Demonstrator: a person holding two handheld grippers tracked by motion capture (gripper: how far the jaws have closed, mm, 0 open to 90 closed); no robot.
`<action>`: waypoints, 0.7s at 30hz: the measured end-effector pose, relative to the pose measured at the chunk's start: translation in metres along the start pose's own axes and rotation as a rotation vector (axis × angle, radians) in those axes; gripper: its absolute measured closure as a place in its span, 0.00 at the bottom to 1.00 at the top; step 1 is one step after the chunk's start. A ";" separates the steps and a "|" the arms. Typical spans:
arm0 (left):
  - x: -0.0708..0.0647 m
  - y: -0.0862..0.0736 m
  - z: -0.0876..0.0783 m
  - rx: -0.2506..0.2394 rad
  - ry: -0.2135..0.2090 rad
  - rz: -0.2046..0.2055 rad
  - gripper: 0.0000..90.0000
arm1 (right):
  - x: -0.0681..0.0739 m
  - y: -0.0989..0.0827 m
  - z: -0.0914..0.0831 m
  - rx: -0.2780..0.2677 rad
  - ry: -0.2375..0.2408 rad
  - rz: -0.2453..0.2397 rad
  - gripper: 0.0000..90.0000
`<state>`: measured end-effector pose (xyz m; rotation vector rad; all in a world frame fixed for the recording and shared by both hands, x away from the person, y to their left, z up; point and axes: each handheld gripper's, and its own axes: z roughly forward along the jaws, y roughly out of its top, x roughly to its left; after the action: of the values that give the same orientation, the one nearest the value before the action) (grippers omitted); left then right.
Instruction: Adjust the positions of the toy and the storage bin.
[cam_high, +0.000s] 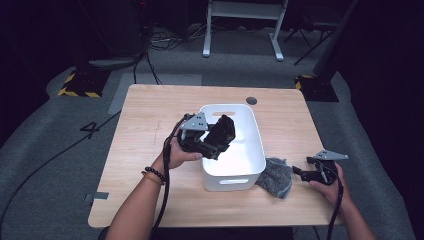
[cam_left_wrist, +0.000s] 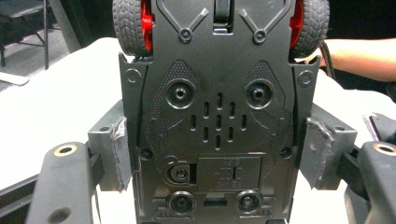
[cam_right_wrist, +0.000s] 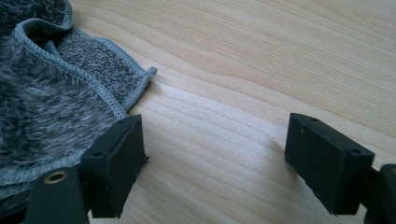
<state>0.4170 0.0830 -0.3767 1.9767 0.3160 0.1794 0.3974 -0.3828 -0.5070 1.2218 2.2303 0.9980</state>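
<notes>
Left gripper view: left gripper (cam_left_wrist: 217, 154) clamps a black toy car (cam_left_wrist: 217, 93), underside showing, red-hubbed wheels up, above the white bin (cam_high: 250, 150); right gripper (cam_right_wrist: 224, 158) gapes beside the bin.

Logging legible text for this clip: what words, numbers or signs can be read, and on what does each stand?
"4": large dark numeral on the grey floor, left of the table.
Moulded marks on the battery cover of the toy car clamped in the left hand-held gripper: too blurred to read.
White bin and grey cloth: no text.
</notes>
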 end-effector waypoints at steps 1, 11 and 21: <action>0.000 -0.001 0.000 0.003 0.000 -0.001 0.29 | 0.000 0.000 0.000 0.000 0.000 -0.001 0.22; 0.002 -0.002 0.004 0.073 -0.004 0.007 0.29 | 0.000 0.000 0.000 0.000 0.000 0.000 0.22; 0.000 0.012 0.014 0.250 -0.032 0.067 0.29 | 0.000 0.000 0.000 0.000 0.002 0.000 0.22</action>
<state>0.4227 0.0661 -0.3721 2.2370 0.2614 0.1567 0.3974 -0.3828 -0.5070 1.2213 2.2319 0.9992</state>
